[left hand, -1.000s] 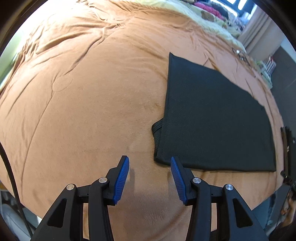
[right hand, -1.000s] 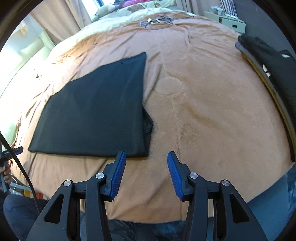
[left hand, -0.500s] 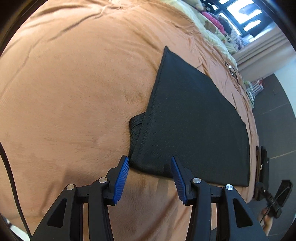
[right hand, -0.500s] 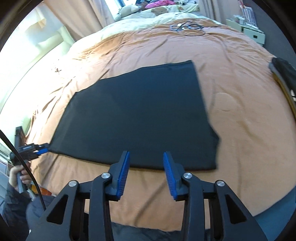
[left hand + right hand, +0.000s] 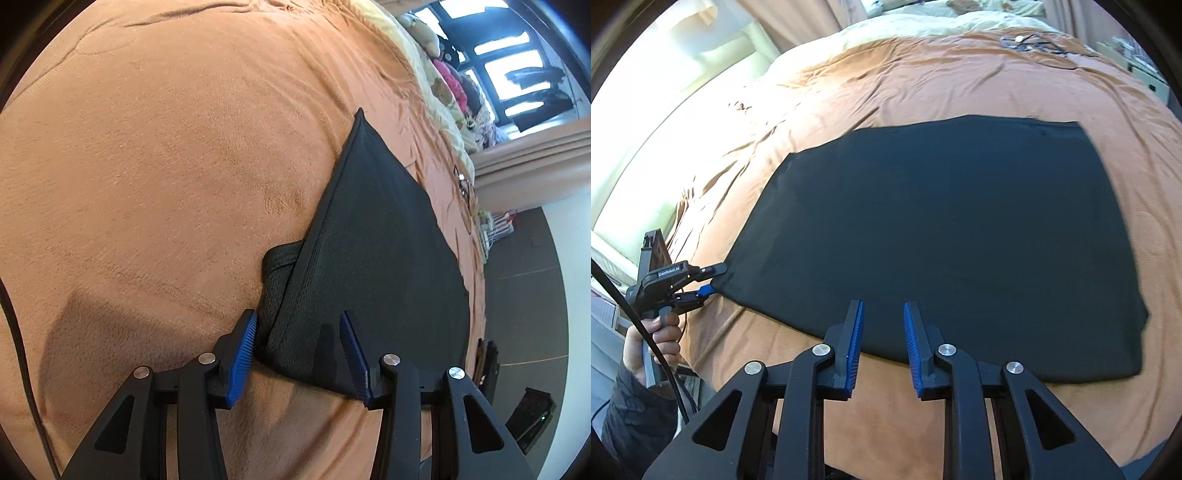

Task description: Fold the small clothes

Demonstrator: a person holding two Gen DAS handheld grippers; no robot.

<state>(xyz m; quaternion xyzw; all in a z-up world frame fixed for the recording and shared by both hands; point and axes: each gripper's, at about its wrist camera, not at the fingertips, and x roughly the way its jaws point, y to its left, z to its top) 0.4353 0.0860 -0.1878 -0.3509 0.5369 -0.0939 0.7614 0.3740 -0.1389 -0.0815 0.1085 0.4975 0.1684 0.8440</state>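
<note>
A black garment [image 5: 945, 229] lies flat, partly folded, on an orange-brown blanket [image 5: 923, 81]. In the left wrist view the garment [image 5: 376, 266] has a tucked sleeve bulging at its left edge. My left gripper [image 5: 297, 343] is open and its jaws straddle the garment's near left corner. It also shows in the right wrist view [image 5: 711, 280] at that same corner. My right gripper [image 5: 881, 332] is open, its fingertips over the garment's near edge, around the middle.
The blanket [image 5: 147, 166] covers a large bed. Cables [image 5: 1034, 42] lie on the far side of the bed. Cream bedding and soft toys [image 5: 443, 81] lie at the head. A curtain [image 5: 532, 162] and dark floor [image 5: 524, 332] lie beyond the bed.
My left gripper moved forward and right until its jaws straddle the garment's corner. My right gripper swung left along the near edge and narrowed a little, still open.
</note>
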